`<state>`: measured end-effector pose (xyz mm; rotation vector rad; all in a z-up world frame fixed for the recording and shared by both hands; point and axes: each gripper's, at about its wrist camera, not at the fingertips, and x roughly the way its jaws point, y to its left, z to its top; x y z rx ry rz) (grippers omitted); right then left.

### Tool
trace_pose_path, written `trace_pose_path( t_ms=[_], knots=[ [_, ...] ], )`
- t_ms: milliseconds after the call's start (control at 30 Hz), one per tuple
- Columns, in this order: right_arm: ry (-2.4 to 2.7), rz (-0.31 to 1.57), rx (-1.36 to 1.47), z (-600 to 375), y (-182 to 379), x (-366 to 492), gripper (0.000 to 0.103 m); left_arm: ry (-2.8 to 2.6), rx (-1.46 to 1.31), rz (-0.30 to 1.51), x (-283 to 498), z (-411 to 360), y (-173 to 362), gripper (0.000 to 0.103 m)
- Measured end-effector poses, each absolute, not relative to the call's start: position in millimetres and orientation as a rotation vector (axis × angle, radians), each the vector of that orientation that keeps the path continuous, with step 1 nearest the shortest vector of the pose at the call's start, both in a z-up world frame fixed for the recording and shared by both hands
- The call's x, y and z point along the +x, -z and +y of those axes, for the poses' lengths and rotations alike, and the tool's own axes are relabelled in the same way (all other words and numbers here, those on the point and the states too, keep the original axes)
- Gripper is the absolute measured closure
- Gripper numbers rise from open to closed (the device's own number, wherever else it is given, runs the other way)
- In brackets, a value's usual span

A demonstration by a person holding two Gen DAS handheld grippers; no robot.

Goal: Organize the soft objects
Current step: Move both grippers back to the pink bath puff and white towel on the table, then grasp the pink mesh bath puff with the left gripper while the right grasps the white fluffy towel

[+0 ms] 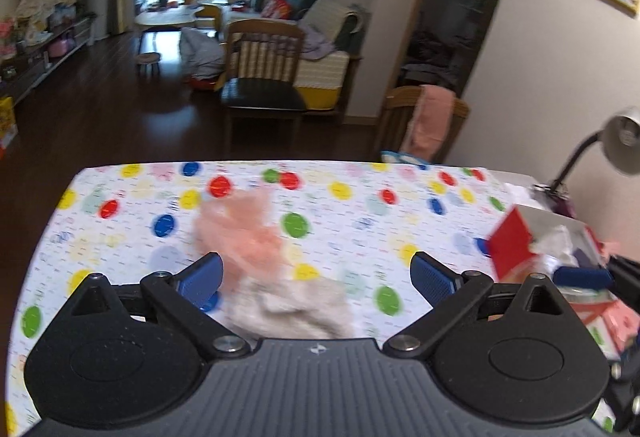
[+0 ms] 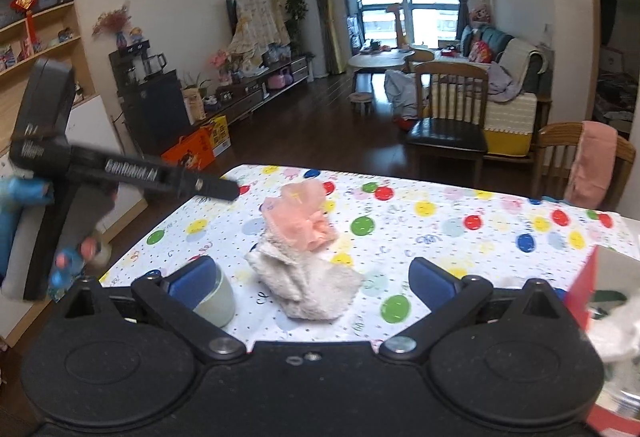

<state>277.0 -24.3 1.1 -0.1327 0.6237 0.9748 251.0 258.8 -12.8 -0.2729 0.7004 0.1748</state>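
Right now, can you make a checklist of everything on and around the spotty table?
Surface: spotty tablecloth covers the table.
Job's things: peach cloth lies on beige towel, mid-table.
Clutter: red box at right edge; pale cup near left; desk lamp.
Grippers: left gripper open, empty; right gripper open, empty.
Cables: nothing seen.
Surroundings: wooden chair, pink towel over another chair, sofa, window.

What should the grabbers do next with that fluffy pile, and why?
Probably bring the left gripper down to close on the beige cloth. Both it and the right gripper are open and empty, the pink cloth rests on the beige one, and the red box waits at the right.
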Motion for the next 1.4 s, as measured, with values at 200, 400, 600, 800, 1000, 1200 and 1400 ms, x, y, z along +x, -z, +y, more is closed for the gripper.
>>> trace_pose_path(
  t_ms=[200, 400, 600, 800, 1000, 1200, 1400],
  knots=[
    [-1.018, 0.642, -0.203, 13, 13, 280, 0.0, -0.199, -0.273, 0.765, 285, 291, 22, 0.002],
    [-1.04, 0.678, -0.266, 50, 36, 295, 0.0, -0.207, -0.26, 0.883, 330, 309, 48, 0.002],
    [-1.028, 0.731, -0.326, 83, 71, 313, 0.001, -0.237, -0.223, 0.977, 370, 318, 84, 0.002],
    [-1.041, 0.77, -0.409, 110, 104, 322, 0.003, -0.236, -0.202, 1.003, 395, 321, 111, 0.002],
    [-1.036, 0.796, -0.499, 136, 133, 329, 0.004, -0.241, -0.192, 1.065, 418, 324, 137, 0.002],
    [-1.041, 0.82, -0.529, 154, 150, 332, 0.006, -0.244, -0.183, 1.114, 431, 326, 160, 0.002],
    [-1.029, 0.834, -0.597, 167, 165, 326, 0.019, -0.255, -0.169, 1.128, 433, 326, 175, 0.002]
  ],
)
